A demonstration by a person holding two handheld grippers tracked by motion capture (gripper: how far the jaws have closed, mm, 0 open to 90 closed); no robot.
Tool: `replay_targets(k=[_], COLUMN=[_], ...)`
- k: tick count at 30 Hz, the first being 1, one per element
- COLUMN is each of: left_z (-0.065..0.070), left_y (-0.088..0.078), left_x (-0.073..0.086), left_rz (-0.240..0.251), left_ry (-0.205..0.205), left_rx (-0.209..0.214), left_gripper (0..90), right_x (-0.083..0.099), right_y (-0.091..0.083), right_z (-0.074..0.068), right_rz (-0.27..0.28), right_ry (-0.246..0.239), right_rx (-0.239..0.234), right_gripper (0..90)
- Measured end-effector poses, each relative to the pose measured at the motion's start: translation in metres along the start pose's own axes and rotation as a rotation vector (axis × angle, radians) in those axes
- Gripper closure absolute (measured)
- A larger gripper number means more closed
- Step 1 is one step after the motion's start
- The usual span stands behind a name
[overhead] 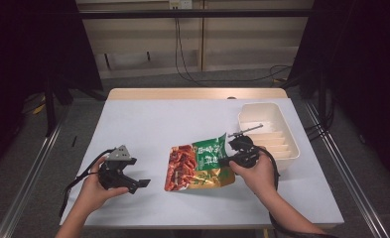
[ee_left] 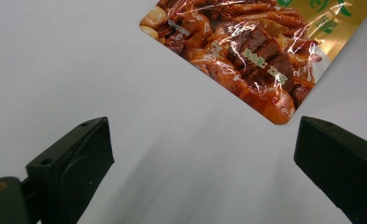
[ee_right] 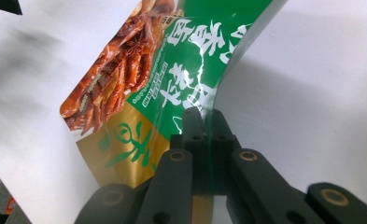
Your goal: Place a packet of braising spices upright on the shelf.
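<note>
The right gripper is clamping its two black jaws tight on the green edge of the snack pouch, with the foil pinched thin between the pads. In the high view that same gripper is sitting at the pouch's right edge, just on the near side of the white bin. The pouch is curling up from the table at the gripped side, while its red end is resting flat, to the left of the bin.

The left gripper is waiting well left of the pouch, jaws spread wide and holding nothing; in its own view the pouch's red corner is lying ahead of the open jaws.

The step in hand looks like lifting the pouch off the table. The next move probably calls for raising it clear and carrying it rightward over the bin's rim without the limp foil slipping from the narrow grip.

The pouch is a flat, glossy packet: a red photo of braised food on one side, a green band with white lettering, and a gold strip below. Its surface is creasing and catching glare, so it will likely flex and swing when carried.
</note>
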State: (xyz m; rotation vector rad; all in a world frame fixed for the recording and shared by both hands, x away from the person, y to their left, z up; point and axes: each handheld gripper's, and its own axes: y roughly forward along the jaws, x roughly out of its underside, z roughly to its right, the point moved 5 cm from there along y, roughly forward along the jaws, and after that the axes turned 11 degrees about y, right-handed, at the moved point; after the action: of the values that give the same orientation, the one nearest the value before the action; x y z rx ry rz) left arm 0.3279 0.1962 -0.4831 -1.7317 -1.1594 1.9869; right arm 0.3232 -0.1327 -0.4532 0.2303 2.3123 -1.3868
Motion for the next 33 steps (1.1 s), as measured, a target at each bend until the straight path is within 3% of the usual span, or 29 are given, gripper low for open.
replay_targets(k=[6, 18, 22, 30, 33], left_z=[0.000, -0.001, -0.001, -0.001, -0.001], left_y=[0.000, -0.003, -0.003, -0.004, -0.004], left_x=[-0.001, -0.001, -0.002, -0.003, -0.003], left_rz=[0.018, 0.007, 0.027, 0.021, 0.017], left_ry=[-0.006, 0.000, 0.000, 0.002, 0.010], left_rx=[-0.006, -0.008, 0.002, -0.011, -0.001], left_gripper=[4.2, 4.3, 4.3, 4.5, 4.6], right_x=[-0.010, -0.034, -0.041, -0.052, -0.058], right_y=[-0.005, -0.014, -0.016, -0.020, -0.021], right_z=[-0.006, -0.022, -0.026, -0.034, -0.041], right_rz=[-0.023, -0.071, -0.092, -0.128, -0.140], right_ry=[-0.002, -0.025, -0.010, -0.012, -0.035], right_rx=[-0.007, -0.004, 0.009, 0.032, 0.041], right_gripper=[90.0, 90.0, 90.0, 90.0, 90.0])
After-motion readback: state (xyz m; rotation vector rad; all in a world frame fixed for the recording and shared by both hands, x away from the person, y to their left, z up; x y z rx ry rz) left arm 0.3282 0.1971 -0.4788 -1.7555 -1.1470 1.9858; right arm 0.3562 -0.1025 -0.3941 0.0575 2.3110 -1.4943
